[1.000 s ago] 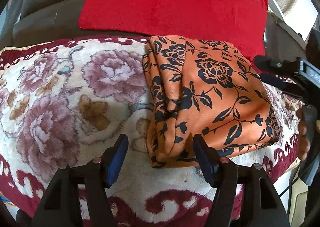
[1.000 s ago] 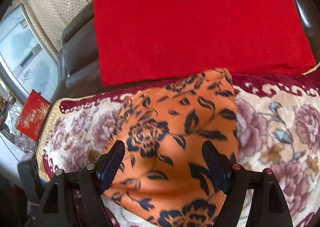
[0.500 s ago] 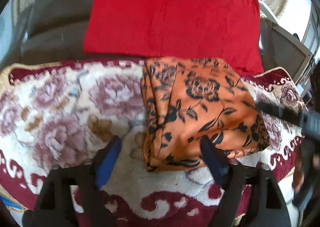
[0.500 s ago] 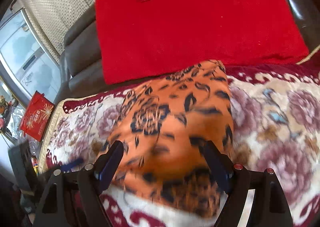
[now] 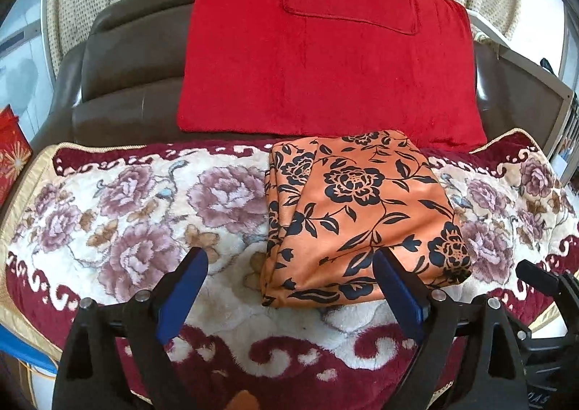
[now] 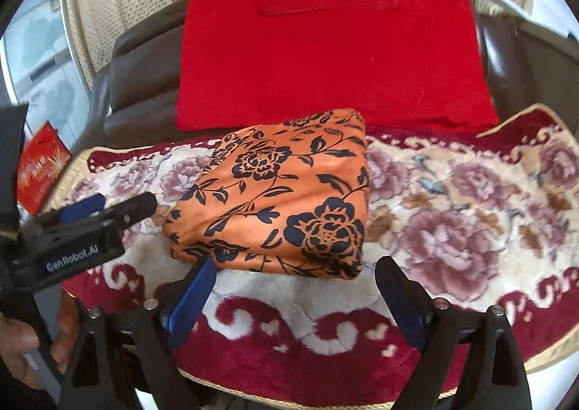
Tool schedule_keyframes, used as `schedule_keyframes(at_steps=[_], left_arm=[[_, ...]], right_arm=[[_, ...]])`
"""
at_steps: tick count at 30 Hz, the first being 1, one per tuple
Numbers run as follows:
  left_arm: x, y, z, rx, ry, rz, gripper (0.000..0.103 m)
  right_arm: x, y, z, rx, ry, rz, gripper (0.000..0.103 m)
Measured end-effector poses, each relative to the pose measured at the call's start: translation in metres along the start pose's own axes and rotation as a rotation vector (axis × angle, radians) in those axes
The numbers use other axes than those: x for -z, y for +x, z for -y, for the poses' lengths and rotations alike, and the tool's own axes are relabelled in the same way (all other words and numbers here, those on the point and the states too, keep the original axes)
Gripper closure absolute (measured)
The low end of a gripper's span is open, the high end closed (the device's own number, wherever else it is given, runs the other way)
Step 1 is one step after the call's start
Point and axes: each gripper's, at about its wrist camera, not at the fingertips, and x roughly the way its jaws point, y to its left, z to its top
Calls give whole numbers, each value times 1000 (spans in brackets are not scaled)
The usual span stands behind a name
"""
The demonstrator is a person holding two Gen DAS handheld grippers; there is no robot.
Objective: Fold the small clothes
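Folded orange garment [image 5: 356, 214] with black flower print is seen lying on the floral blanket [image 5: 119, 214], centre of the left wrist frame, slightly right of middle. Layered edges are stacked along its left side. Behind it, at upper centre, a red cushion [image 5: 325, 59] is propped against the dark sofa back [image 5: 134, 84].

Left gripper [image 5: 289, 283]: held low at the bottom of its own frame, angled down toward the blanket. Jaws are spread wide and have just been opening; nothing is pressed between the blue pads [image 5: 182, 296]. The right-hand pad is seen in front of the garment's near edge; contact cannot be told.

Right gripper [image 6: 296, 294]: likewise set at the bottom of its frame, tilted downward, jaws wide apart and just opened further. The garment [image 6: 278, 196] lies just beyond the fingertips, not gripped.

In the right wrist view, the left gripper [image 6: 108, 207] is seen at the left edge, pointing toward the garment's left side. A hand [image 6: 21, 345] is wrapped around its handle, lower left. A red box [image 6: 39, 165] is noted at the left edge.
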Motion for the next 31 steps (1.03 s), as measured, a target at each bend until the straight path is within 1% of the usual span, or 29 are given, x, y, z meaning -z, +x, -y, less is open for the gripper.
schedule_keyframes(at_steps=[3, 4, 5, 7, 10, 15, 20, 24, 26, 27, 28, 31], left_arm=[[1, -7, 2, 1, 8, 7, 10], [1, -10, 3, -1, 9, 11, 9], [1, -12, 3, 2, 9, 14, 5], [1, -15, 3, 8, 7, 18, 3], [0, -19, 1, 23, -2, 20, 2], [-1, -15, 5, -17, 28, -3, 2], [-3, -11, 7, -14, 30, -1, 2], [-6, -2, 9, -5, 34, -20, 2], [-6, -1, 9, 7, 34, -12, 2], [-7, -1, 9, 13, 31, 8, 2], [-9, -1, 10, 7, 33, 14, 2], [-15, 6, 13, 11, 49, 9, 2]], right_arm=[[2, -4, -1, 5, -4, -1, 11], [2, -5, -2, 5, -5, 1, 11], [2, -6, -3, 4, -7, 1, 11], [1, -8, -5, 6, -14, 6, 11], [0, -9, -8, 9, -23, 10, 11], [-4, -12, -8, 18, -32, 23, 11], [-9, -9, -6, 20, -39, 21, 11], [-12, -5, -6, 15, -48, 15, 11], [-14, -2, -5, 11, -48, 10, 11], [-16, 1, -5, 9, -47, 6, 11], [-17, 2, -4, 9, -46, 4, 11], [-23, 8, -3, 6, -47, 2, 11]])
